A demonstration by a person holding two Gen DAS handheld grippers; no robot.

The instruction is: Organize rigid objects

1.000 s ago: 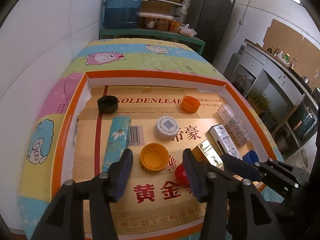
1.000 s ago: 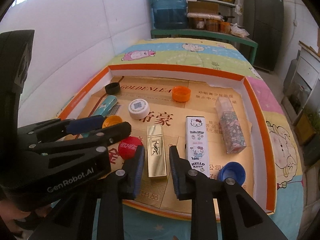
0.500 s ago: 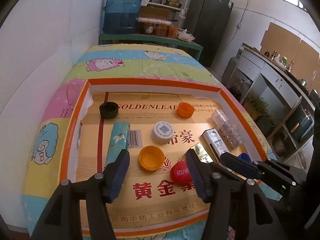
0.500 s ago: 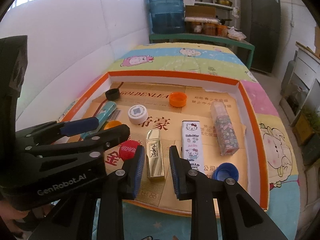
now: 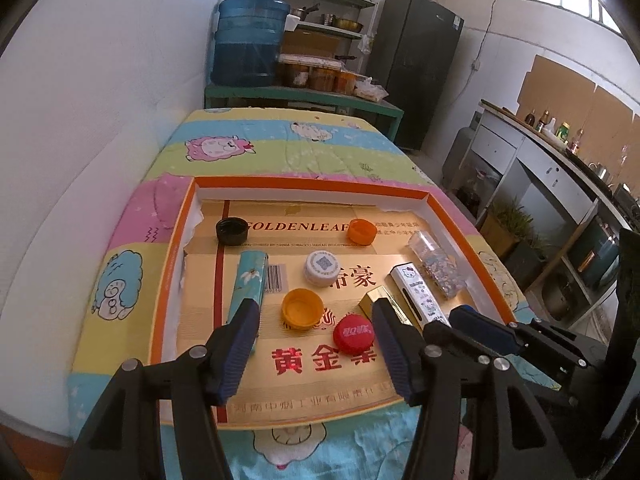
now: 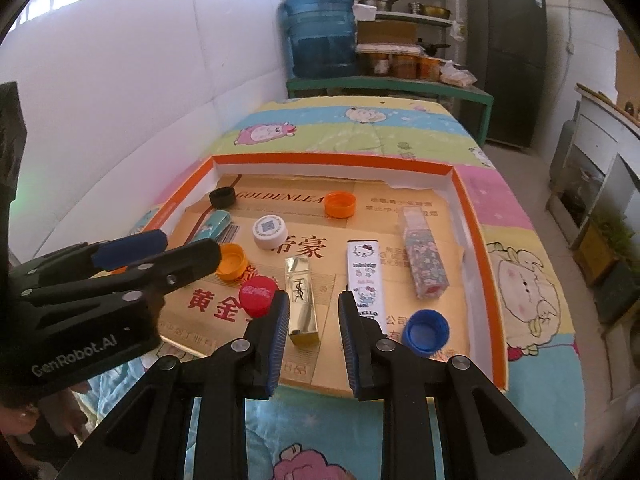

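An orange-rimmed cardboard tray [image 5: 312, 182] holds several bottle caps and slim boxes. A black cap [image 5: 231, 230] and an orange cap [image 5: 361, 231] lie at the back, with a white cap [image 5: 321, 267] in the middle. A yellow cap [image 5: 302, 307] and a red cap [image 5: 354, 334] sit nearer. The left gripper [image 5: 316, 312] hovers above these two, open wide and holding nothing. The right gripper [image 6: 314, 300] hangs over the near end of the gold box [image 6: 302, 300], its jaws a narrow gap apart and holding nothing. A Hello Kitty box [image 6: 364, 272], a patterned clear box [image 6: 424, 256] and a blue cap [image 6: 425, 330] lie to the right.
A teal box [image 5: 248, 284] lies along the tray's left side. The tray rests on a cartoon-print quilt [image 5: 280, 148] against a white wall. A blue water jug [image 5: 250, 40], shelves and a dark fridge [image 5: 416, 68] stand behind. Counters run along the right.
Both grippers have drawn back and up from the tray, so the objects look smaller and farther. The left jaws have spread wider. The right jaws keep the same narrow gap.
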